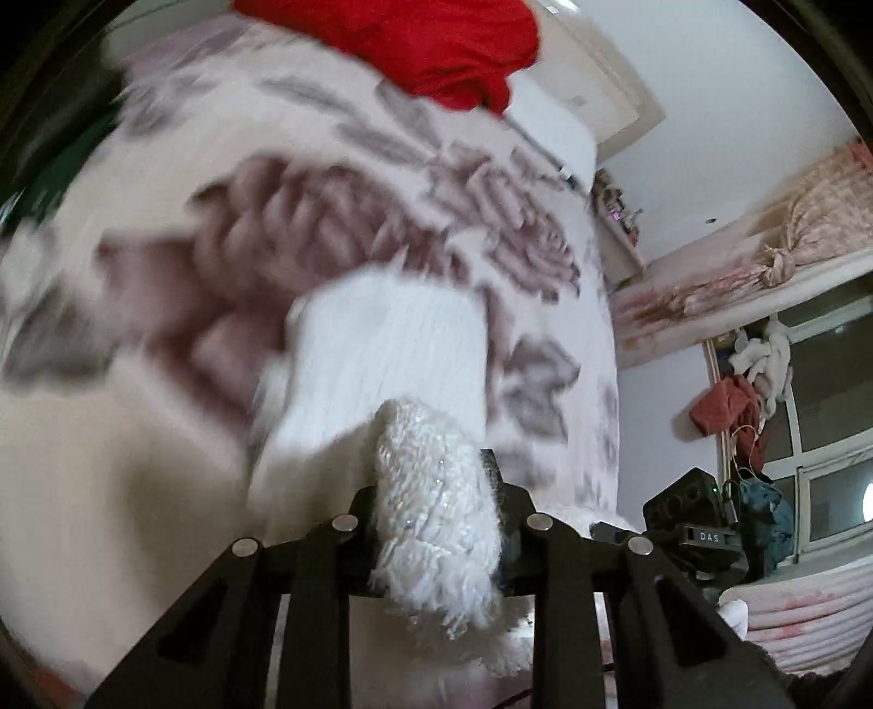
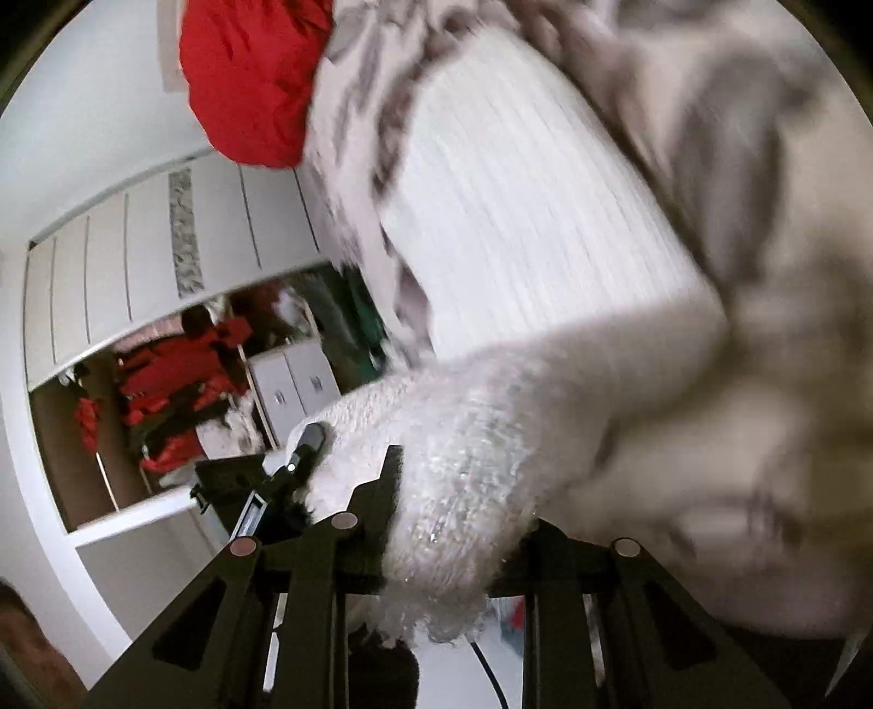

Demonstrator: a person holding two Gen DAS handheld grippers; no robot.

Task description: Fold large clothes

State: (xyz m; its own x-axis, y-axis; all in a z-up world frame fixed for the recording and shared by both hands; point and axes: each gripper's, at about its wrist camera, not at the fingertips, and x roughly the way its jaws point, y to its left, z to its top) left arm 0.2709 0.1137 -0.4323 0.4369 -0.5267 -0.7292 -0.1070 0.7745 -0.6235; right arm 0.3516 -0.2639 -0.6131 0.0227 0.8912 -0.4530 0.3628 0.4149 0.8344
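Left gripper [image 1: 436, 491] clamped on a bunched fuzzy white edge of the white garment [image 1: 382, 349]; fluffy looped yarn with glinting threads fills the gap between the fingers. Right gripper [image 2: 447, 502] likewise clamped on another fuzzy edge of the same garment, which from the right wrist shows a ribbed, finely lined white panel [image 2: 524, 229] stretching away from the jaws. Garment hangs over a bedspread [image 1: 349, 207] with blurred mauve floral print, soft and flat. Red cloth [image 1: 436, 49] lies crumpled at the far edge of the bed. Beside the bed: white wall, window [image 1: 818, 392] with clothes hung beside it, an open wardrobe [image 2: 163, 382] packed with red items.
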